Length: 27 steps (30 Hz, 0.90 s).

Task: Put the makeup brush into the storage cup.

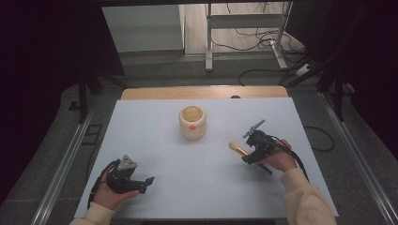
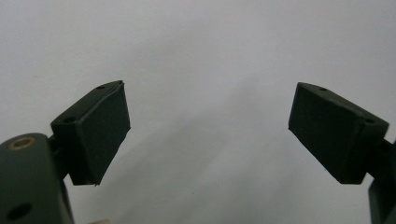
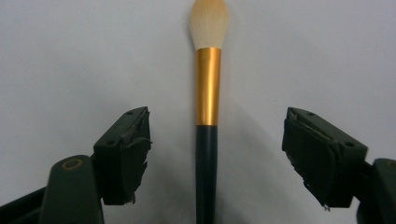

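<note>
Across the middle of the high view spreads the pale grey desk (image 1: 197,178), with a cream round wooden pot (image 1: 192,122) above centre. Lower left, the left tool (image 1: 146,183) rests released, holding nothing. Right of centre, the right tool (image 3: 217,158) is spread wide astride the black-handled, gold-ferruled makeup brush (image 3: 207,116) lying flat. Best to close squarely on the dark handle, then lift level toward the pot.

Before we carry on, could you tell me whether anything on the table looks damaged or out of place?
The pad on one jaw of the right gripper looks frayed and ragged at its edge. Otherwise nothing stands out: the brush lies flat between the open jaws, and the cup stands upright.
</note>
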Tool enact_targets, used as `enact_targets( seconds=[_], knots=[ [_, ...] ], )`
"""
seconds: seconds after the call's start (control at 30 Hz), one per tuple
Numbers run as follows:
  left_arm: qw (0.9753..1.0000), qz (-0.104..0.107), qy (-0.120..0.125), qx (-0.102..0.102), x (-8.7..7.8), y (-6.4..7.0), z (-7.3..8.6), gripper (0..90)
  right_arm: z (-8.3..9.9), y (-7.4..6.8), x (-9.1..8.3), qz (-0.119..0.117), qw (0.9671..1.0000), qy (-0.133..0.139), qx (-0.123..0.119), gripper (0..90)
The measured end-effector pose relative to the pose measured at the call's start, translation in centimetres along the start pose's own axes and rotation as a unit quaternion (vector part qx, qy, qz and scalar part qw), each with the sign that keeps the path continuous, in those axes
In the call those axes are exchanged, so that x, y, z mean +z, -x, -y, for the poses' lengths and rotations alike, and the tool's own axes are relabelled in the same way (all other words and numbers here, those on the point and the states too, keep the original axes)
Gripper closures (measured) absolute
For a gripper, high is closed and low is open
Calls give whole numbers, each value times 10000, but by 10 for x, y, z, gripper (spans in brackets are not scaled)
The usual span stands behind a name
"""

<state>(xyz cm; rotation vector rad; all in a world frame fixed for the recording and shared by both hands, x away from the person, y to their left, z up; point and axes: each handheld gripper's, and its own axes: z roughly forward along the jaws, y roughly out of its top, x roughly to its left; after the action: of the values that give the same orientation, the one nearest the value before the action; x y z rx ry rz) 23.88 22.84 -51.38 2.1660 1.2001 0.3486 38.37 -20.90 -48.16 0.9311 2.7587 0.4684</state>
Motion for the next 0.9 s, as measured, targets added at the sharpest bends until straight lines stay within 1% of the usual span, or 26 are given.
enact_targets(
  seconds=[0.23,0.5,0.9],
  knots=[
    [10000,7,-2,8,0,0,0,136,-4,1,4,-54,9999,-94,-24,374],
    [10000,5,-1,14,0,0,0,136,-7,1,11,-69,9997,-240,-15,415],
    [10000,9,6,4,0,0,0,136,-9,3,16,-149,9990,-411,20,552]
  ],
)
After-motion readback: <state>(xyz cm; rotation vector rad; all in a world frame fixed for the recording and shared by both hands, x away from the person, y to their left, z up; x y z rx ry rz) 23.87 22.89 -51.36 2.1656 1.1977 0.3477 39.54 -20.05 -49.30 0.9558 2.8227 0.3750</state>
